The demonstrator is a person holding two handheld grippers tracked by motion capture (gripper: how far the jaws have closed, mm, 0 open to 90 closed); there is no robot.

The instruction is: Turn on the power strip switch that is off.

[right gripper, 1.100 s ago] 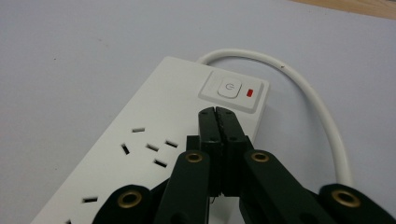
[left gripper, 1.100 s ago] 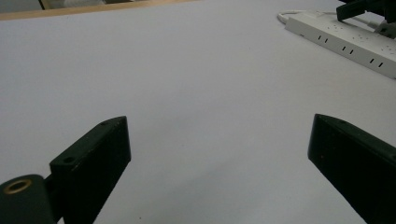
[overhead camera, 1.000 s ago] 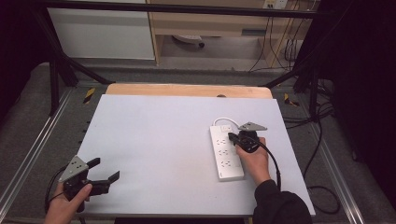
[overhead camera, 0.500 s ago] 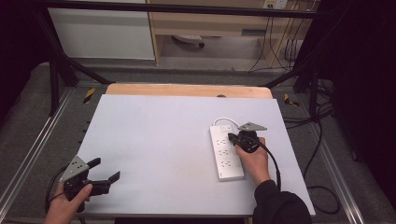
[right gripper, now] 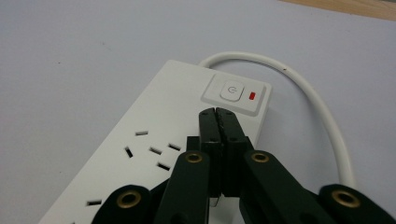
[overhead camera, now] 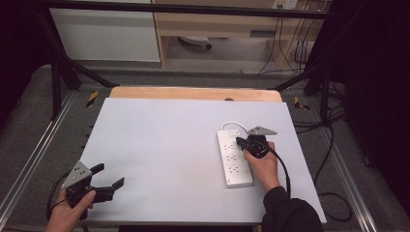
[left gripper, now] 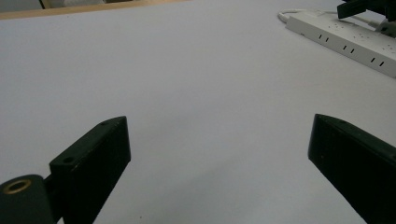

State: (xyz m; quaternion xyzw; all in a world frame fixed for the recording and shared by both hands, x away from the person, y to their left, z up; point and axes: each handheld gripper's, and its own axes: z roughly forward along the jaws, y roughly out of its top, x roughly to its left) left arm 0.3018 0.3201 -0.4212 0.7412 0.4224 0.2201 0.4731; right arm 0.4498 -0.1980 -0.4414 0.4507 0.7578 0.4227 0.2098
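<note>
A white power strip (overhead camera: 234,158) lies on the grey table (overhead camera: 164,145) toward 3 o'clock, its switch (right gripper: 232,90) end with a red light (right gripper: 252,96) at 12 and its cable (right gripper: 308,88) curling off there; the right gripper (right gripper: 218,115), jaws pressed together on nothing, hovers just short of the switch; the left gripper (overhead camera: 109,177), jaws spread wide, rests near 7 o'clock, well apart.
</note>
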